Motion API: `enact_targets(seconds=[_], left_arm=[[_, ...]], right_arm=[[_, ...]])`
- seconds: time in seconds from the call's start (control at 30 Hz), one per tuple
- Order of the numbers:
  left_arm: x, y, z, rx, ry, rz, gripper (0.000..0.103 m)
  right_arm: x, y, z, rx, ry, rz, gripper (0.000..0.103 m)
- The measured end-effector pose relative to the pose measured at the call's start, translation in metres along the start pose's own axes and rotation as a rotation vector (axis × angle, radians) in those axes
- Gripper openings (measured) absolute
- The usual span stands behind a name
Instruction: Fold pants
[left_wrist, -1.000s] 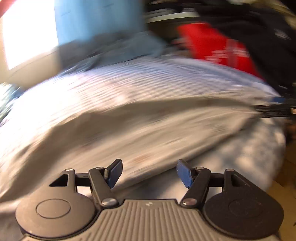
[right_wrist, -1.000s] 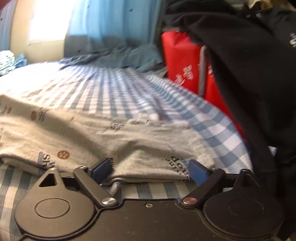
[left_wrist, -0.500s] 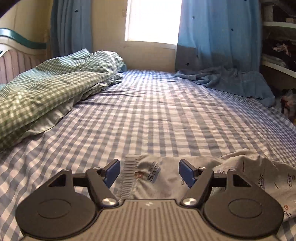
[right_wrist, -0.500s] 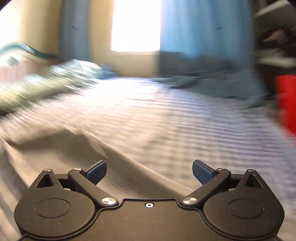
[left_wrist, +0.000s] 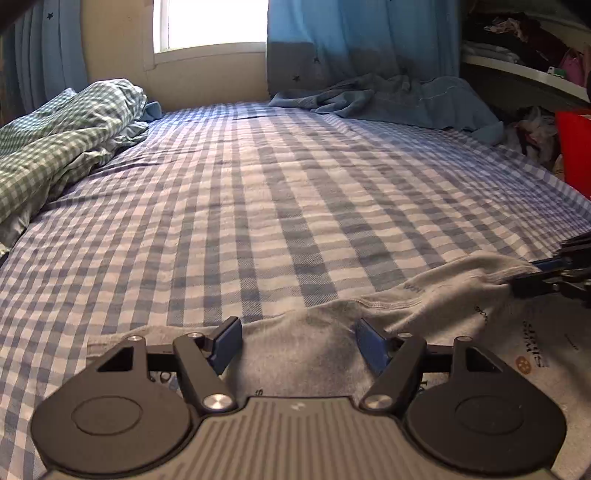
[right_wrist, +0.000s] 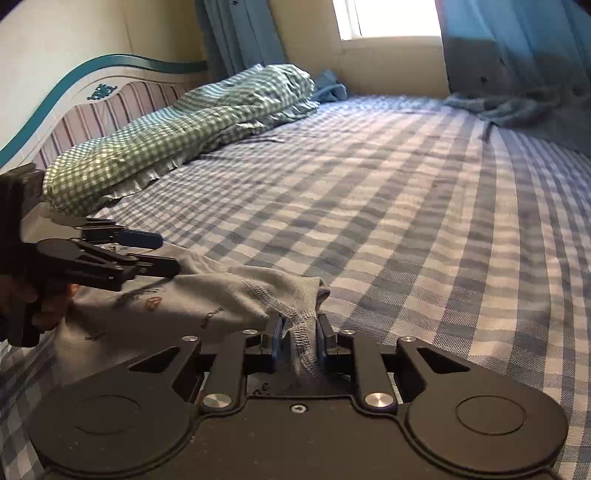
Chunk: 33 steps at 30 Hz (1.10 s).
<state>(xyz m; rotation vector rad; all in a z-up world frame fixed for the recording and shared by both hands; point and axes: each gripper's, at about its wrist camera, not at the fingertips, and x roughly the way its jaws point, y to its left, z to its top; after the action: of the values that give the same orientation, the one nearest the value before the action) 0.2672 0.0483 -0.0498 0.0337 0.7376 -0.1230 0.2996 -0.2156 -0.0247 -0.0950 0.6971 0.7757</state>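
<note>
Pants (right_wrist: 236, 295), on bed (right_wrist: 406, 206): your right gripper (right_wrist: 299, 332) jaws closing on hem; left gripper (left_wrist: 295, 343) released above pants. Thin bite may slip.

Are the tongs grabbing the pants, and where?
The right tongs are closing on the grey pants, pinching a bunched, stitched hem edge. The left tongs are open above the cloth, holding nothing.
</note>
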Motion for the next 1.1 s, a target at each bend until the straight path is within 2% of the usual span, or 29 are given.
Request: enact_targets(seconds=[0.07,0.17,0.2,0.27,0.3,0.33,0.37,0.4,0.43,0.47,0.57,0.63,0.7,0.8,0.9,1.03,1.1], left_arm=[[0.003,0.003,-0.007,-0.014,0.000,0.009,0.077],[0.001,0.003,-0.015,-0.008,-0.020,0.036,0.082],[0.000,0.000,-0.016,-0.004,-0.023,0.047,0.083],[-0.007,-0.003,-0.014,-0.001,-0.025,0.071,0.084],[-0.012,-0.004,-0.015,0.000,-0.028,0.078,0.085],[-0.019,-0.005,-0.016,0.000,-0.040,0.084,0.087],[-0.025,-0.004,-0.018,-0.002,-0.052,0.090,0.088],[-0.032,-0.002,-0.020,-0.009,-0.066,0.096,0.090],[-0.039,0.001,-0.024,-0.018,-0.075,0.099,0.090],[-0.046,0.005,-0.029,-0.029,-0.081,0.105,0.090],[-0.060,0.022,-0.045,-0.075,-0.076,0.138,0.091],[-0.069,0.032,-0.055,-0.096,-0.078,0.137,0.090],[-0.078,0.037,-0.062,-0.107,-0.089,0.126,0.089],[-0.092,0.036,-0.070,-0.084,-0.140,0.182,0.093],[-0.098,0.038,-0.073,-0.089,-0.185,0.180,0.093],[-0.086,0.049,-0.075,-0.173,-0.123,0.219,0.093],[-0.082,0.059,-0.076,-0.225,-0.104,0.199,0.094]], right_arm=[[-0.008,0.023,-0.009,-0.086,0.002,-0.011,0.012],[-0.005,0.054,-0.031,-0.209,0.070,-0.030,0.012],[-0.003,0.058,-0.038,-0.227,0.076,-0.045,0.013],[-0.003,0.053,-0.043,-0.160,0.042,-0.033,0.015],[-0.005,0.043,-0.039,-0.082,0.038,-0.002,0.019],[-0.006,0.035,-0.035,-0.013,0.027,0.020,0.033],[-0.008,0.026,-0.030,0.044,0.009,0.034,0.040],[-0.010,0.016,-0.026,0.093,-0.002,0.048,0.054],[-0.009,0.004,-0.019,0.155,-0.008,0.077,0.063],[-0.007,-0.006,-0.015,0.214,-0.006,0.108,0.065],[0.011,-0.035,-0.006,0.401,0.026,0.176,0.062],[0.022,-0.044,-0.003,0.486,0.064,0.219,0.050],[0.021,-0.044,0.002,0.497,0.077,0.215,0.049],[0.003,-0.039,0.007,0.441,0.030,0.164,0.050],[-0.005,-0.044,0.002,0.488,0.032,0.189,0.051],[0.015,-0.043,-0.007,0.539,0.120,0.246,0.051],[0.024,-0.043,-0.007,0.572,0.113,0.270,0.050]])
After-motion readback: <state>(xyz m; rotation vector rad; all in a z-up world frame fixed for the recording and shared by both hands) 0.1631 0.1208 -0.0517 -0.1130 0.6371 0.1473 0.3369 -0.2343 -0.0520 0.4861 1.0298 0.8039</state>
